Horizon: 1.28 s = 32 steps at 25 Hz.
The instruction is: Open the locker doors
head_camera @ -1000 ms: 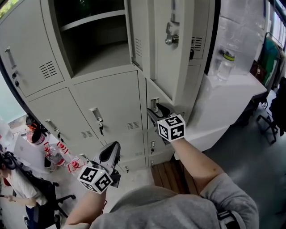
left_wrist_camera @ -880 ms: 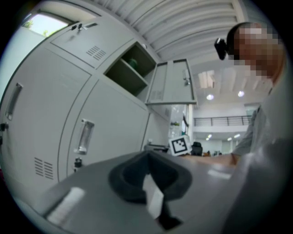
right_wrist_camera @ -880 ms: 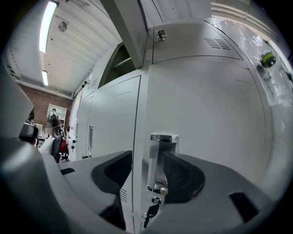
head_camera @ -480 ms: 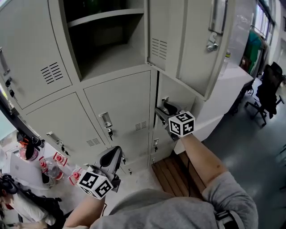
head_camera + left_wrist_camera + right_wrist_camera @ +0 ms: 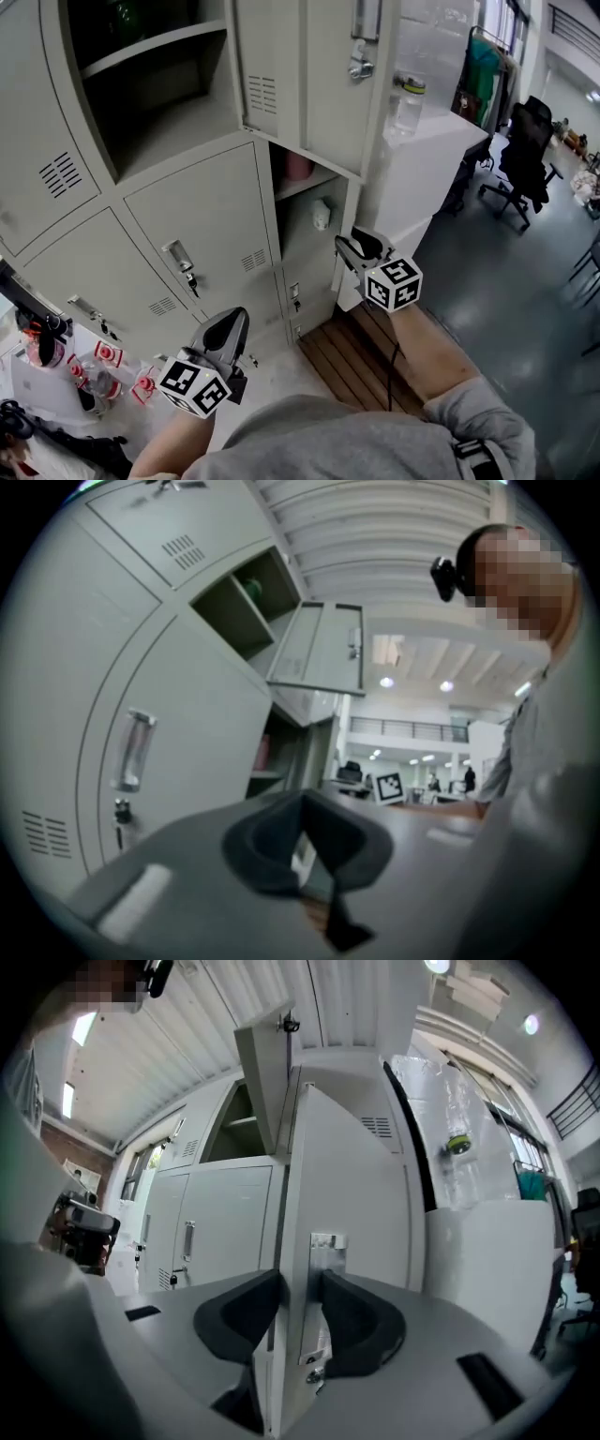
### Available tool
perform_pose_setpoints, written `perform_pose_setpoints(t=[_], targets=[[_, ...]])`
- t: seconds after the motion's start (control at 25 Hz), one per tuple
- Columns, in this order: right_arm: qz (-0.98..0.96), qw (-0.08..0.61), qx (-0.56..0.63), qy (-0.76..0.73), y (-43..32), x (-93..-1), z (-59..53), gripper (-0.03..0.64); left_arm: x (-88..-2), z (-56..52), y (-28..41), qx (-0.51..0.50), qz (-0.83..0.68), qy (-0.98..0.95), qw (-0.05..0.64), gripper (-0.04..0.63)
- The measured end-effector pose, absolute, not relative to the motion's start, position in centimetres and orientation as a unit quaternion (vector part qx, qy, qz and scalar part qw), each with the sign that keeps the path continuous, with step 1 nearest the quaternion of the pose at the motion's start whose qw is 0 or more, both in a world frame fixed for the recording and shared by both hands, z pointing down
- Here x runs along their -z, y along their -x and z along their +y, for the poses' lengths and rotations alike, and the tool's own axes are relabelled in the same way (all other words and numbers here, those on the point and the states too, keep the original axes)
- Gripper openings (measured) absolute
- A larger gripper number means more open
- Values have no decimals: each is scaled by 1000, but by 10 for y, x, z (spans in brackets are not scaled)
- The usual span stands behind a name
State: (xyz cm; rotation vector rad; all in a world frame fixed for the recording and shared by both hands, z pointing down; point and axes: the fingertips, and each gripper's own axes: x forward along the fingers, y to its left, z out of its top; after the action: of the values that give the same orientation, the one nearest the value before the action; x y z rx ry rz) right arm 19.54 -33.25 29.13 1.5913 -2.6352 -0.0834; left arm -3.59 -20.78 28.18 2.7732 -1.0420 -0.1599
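Observation:
A bank of grey lockers (image 5: 202,202) fills the head view. The upper middle locker's door (image 5: 314,75) stands swung out. My right gripper (image 5: 354,246) is shut on the free edge of the middle right locker's door (image 5: 353,211), beside its metal handle plate (image 5: 328,1241). Its jaws have just been closing, and the door edge (image 5: 292,1241) sits between the pads. That compartment is open, with a pink thing (image 5: 298,167) and a white thing (image 5: 322,214) inside. My left gripper (image 5: 230,323) hangs low by the closed middle locker (image 5: 178,752), shut and empty.
A white cabinet (image 5: 441,141) with a plastic bottle (image 5: 408,98) stands right of the lockers. A wooden platform (image 5: 347,352) lies at their foot. An office chair (image 5: 525,150) stands at the far right. A cluttered table (image 5: 56,370) is at lower left.
My right gripper has pulled the middle right locker's door outward to the right, so the compartment's inside now shows. The left gripper has hardly shifted.

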Motion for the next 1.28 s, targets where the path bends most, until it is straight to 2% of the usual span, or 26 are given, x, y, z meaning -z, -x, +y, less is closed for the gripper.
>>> perform_pose_setpoints(t=[0.24, 0.44, 0.64, 0.88, 1.0, 1.08, 1.2, 1.28], targets=[[-849, 43, 53, -524, -301, -292, -302, 137, -275, -190, -48, 69, -371, -922, 84, 3], [-825, 36, 38, -562, -401, -295, -309, 86, -284, -176, -98, 74, -399, -908, 102, 3], [-827, 33, 44, -560, -441, -293, -330, 86, -287, -170, -116, 74, -429, -895, 103, 3], [-831, 29, 40, -554, -446, -295, -332, 89, -283, -159, -122, 70, -448, -886, 93, 3], [-818, 7, 0, -576, -458, -312, -320, 152, -283, -154, -121, 72, -455, -883, 91, 3], [-811, -5, -50, -583, -456, -345, -301, 169, -283, -151, -117, 73, -459, -881, 91, 3], [-850, 26, -119, -513, -398, -411, -256, 160, -289, -145, -106, 72, -469, -875, 95, 3], [-893, 35, -149, -424, -336, -433, -224, 115, -296, -142, -98, 72, -477, -870, 100, 3]])
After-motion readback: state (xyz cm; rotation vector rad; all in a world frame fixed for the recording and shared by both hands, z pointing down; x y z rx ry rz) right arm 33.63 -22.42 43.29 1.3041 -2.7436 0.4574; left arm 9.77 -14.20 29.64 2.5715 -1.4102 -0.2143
